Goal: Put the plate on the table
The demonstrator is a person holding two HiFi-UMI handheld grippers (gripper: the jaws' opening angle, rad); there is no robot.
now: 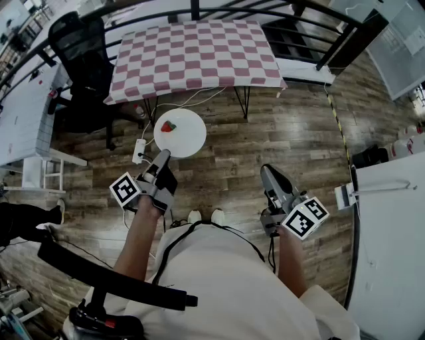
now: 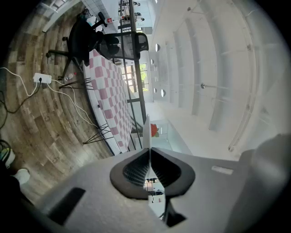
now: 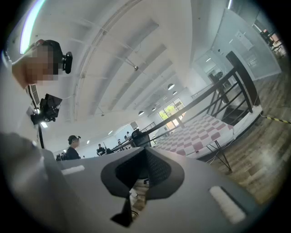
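Plate [image 1: 180, 133] with a strawberry [image 1: 168, 126] on it is clamped by its rim in the jaws of your left gripper [image 1: 161, 159], short of the checkered desk [image 1: 199, 53], and your right gripper [image 1: 266, 174] has its jaws together, empty.

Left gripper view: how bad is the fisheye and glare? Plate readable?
Left gripper view: heavy fisheye, floorboards bow, corners black, ceiling washed out; the plate shows only edge-on, a thin white line pinched in the left claw. Head view: even light, plate sharp, railing bent mildly.
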